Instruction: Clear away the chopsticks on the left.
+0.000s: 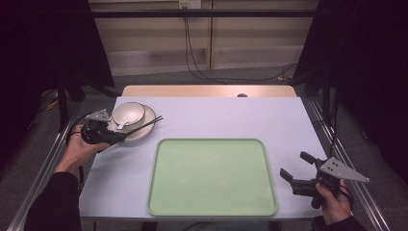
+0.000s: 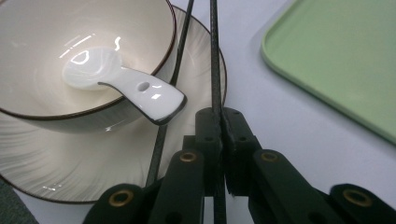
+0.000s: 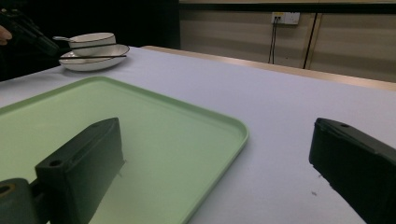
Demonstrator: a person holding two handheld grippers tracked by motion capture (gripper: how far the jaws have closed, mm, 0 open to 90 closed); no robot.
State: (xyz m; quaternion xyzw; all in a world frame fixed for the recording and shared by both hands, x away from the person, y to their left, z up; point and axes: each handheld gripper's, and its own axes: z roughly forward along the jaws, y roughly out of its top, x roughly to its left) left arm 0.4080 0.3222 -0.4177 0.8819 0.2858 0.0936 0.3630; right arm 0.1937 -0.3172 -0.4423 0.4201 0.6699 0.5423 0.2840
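Observation:
My left gripper (image 1: 119,135) is at the table's left, beside a cream plate (image 1: 146,131) that carries a cream bowl (image 1: 128,113). In the left gripper view its jaws (image 2: 219,114) are shut on one black chopstick (image 2: 214,56), which points out over the plate's rim. A second chopstick (image 2: 180,51) lies across the plate (image 2: 93,158), passing left of the jaws. A white spoon (image 2: 126,84) leans in the bowl (image 2: 42,51), its handle over the edge. My right gripper (image 1: 294,166) stands open by the right edge of the green tray (image 1: 211,175) with nothing between its fingers (image 3: 88,158).
The green tray (image 3: 140,121) lies bare at the table's middle front. The pale tablecloth (image 1: 231,115) stretches behind it, with a wooden table edge (image 1: 207,90) at the back. Metal rails (image 1: 332,139) run along both sides. Cables (image 1: 192,62) hang on the wall beyond.

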